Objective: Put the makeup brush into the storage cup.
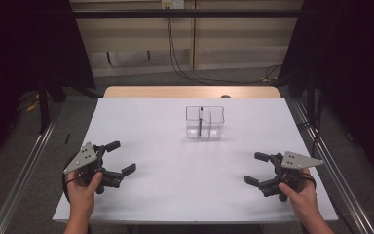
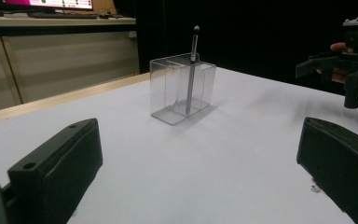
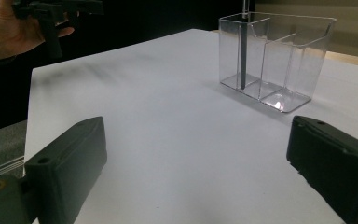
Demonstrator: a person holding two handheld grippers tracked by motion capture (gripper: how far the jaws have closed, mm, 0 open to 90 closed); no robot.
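1. The left gripper (image 1: pixel 121 158) sits at the lower left of the high view, jaws spread wide, holding nothing
2. The right gripper (image 1: pixel 256 168) sits at the lower right, jaws likewise wide apart and bare
3. A clear divided box (image 1: pixel 204 122) stands above centre on the white table (image 1: pixel 175 170), well apart from both
4. A dark pen (image 2: pixel 190 74) stands upright inside one compartment

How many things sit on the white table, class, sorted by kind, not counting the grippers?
Clear divided container: 1
Dark pen standing in it: 1
Total: 2
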